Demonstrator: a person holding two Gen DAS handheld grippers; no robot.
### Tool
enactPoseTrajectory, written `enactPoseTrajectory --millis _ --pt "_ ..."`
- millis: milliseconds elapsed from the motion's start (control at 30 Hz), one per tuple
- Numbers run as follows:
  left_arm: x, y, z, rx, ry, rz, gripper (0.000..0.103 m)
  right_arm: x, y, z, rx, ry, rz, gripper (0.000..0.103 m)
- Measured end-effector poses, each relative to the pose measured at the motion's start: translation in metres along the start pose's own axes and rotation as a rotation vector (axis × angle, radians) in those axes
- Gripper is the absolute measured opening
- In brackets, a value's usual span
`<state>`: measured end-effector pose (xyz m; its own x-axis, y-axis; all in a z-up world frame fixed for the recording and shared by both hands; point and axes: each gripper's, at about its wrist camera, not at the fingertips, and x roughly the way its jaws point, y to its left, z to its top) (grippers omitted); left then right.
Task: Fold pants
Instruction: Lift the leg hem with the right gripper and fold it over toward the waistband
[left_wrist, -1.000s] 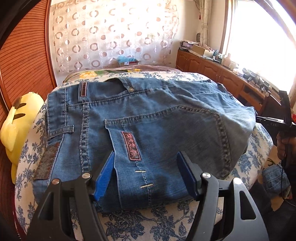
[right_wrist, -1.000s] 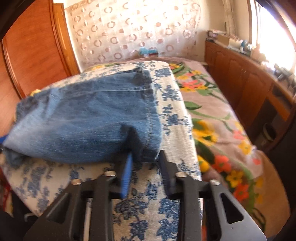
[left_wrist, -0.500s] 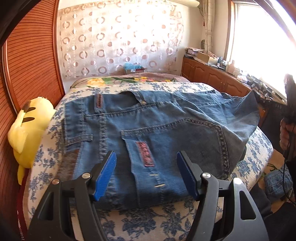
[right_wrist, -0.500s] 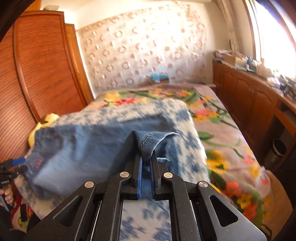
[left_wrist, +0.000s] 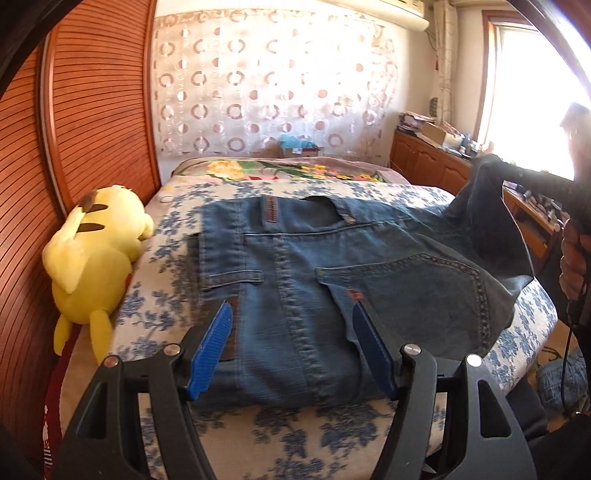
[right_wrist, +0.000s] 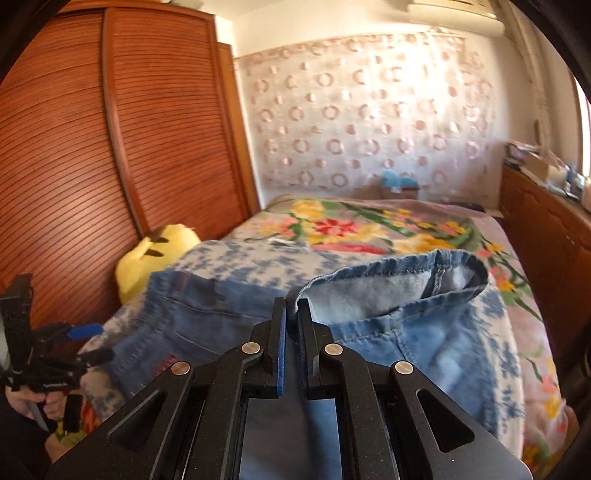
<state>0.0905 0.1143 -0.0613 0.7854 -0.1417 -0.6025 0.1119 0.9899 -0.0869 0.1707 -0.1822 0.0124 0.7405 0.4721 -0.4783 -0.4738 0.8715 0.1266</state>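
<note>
Blue denim pants (left_wrist: 306, 280) lie on a bed with a blue-flowered white cover (left_wrist: 162, 295), waistband toward the far side. My left gripper (left_wrist: 291, 332) is open and empty, hovering over the near edge of the pants. My right gripper (right_wrist: 293, 306) is shut on the hem of a pant leg (right_wrist: 388, 266) and holds it lifted above the bed; the leg opening gapes to the right. In the left wrist view the lifted leg (left_wrist: 487, 192) rises at the right, held by the right gripper.
A yellow plush toy (left_wrist: 92, 258) lies at the bed's left edge against a wooden slatted wardrobe (left_wrist: 92, 110). A floral blanket (right_wrist: 369, 225) covers the far bed. Wooden cabinets (left_wrist: 436, 162) line the right wall under a window.
My right gripper closed on the pant-leg hem and lifted it up from the bed. My left gripper drew back a little, still open.
</note>
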Motion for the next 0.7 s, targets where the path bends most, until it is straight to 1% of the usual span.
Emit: enactPoseTrajectory --millis 267,300,433,500,567,633,700 --pt "-0.013 0.032 -0.002 -0.041 -0.023 0.05 0.067 0.033 0.087 0.023 -0.094 -0.011 0.166 0.002" --pt "-0.014 0.037 -0.002 -0.049 -0.026 0.057 0.067 0.036 0.1 0.025 -0.106 -0.006 0.198 0.002" --pt "-0.017 0.047 -0.004 -0.066 -0.027 0.067 0.067 0.04 0.133 0.019 -0.15 0.014 0.27 0.002" --pt "-0.017 0.048 -0.005 -0.067 -0.026 0.068 0.067 0.041 0.136 0.013 -0.161 0.039 0.274 0.003" --pt "-0.016 0.049 -0.005 -0.064 -0.024 0.068 0.068 0.047 0.134 0.005 -0.162 0.082 0.276 0.005" --pt "-0.015 0.048 -0.005 -0.062 -0.02 0.066 0.067 0.051 0.129 -0.004 -0.148 0.12 0.277 0.012" --pt "-0.012 0.044 -0.005 -0.058 -0.016 0.061 0.068 0.049 0.122 -0.011 -0.142 0.133 0.268 0.02"
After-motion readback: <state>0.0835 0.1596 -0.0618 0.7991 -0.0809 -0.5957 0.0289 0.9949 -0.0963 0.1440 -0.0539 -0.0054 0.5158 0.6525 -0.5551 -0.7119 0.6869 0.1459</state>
